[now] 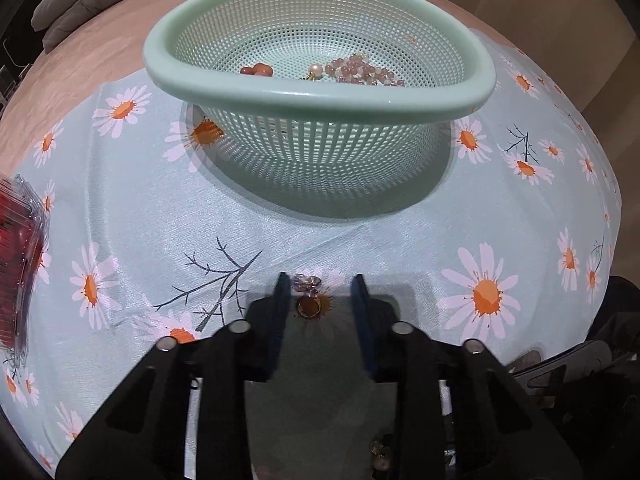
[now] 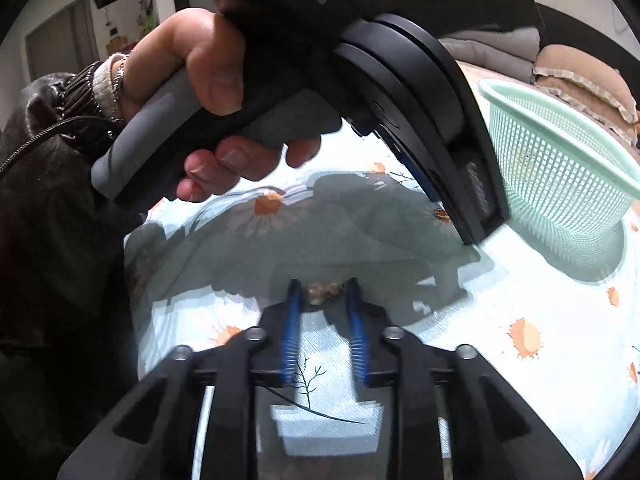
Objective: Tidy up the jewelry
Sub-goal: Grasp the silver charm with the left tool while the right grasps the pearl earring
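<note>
Standing by the bed, I saw a clear box with red contents at the cloth's left edge. The left gripper hovered low over the cloth, its jaws apart, a gold ring lying between its fingertips and a small clear gem piece just beyond. Behind it, near the cloth's far edge, sat the green basket, holding red beads, a pearl and a pink bead strand. The hand gripped that tool's handle. The right gripper stood nearer the cloth's near edge, jaws apart, with a small brownish trinket between its tips; whether they touched it I could not tell.
</note>
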Available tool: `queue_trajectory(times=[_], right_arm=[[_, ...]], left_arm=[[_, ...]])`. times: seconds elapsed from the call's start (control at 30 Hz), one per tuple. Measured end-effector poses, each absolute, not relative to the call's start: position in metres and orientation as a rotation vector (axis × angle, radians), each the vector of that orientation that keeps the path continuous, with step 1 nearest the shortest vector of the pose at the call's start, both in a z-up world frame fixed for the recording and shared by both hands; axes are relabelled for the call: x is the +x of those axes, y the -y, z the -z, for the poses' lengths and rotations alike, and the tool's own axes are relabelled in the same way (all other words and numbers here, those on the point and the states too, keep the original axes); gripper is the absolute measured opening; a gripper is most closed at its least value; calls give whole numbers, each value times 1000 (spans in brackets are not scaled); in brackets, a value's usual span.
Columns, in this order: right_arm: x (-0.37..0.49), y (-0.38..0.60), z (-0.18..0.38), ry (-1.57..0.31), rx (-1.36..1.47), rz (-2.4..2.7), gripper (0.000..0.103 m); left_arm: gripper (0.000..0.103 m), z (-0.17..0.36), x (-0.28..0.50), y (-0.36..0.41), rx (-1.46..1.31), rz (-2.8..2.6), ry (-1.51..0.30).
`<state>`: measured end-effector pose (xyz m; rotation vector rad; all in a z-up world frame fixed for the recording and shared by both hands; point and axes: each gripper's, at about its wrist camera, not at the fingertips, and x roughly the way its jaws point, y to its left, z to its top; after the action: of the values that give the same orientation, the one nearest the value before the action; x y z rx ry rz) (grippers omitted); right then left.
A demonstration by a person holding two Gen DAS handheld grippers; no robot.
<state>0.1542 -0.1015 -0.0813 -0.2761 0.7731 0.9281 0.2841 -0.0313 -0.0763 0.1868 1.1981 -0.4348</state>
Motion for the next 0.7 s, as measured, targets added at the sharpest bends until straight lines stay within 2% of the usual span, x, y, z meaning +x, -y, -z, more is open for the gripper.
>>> queue_trajectory(times=[0.03, 0.7], right_arm=[[155, 102, 81, -778, -270, -933, 11], [174, 189, 58, -809, -267, -784, 11]], left_arm=[[16, 76, 282, 30, 181, 446, -1199], [16, 63, 231, -24, 146, 424, -1184]])
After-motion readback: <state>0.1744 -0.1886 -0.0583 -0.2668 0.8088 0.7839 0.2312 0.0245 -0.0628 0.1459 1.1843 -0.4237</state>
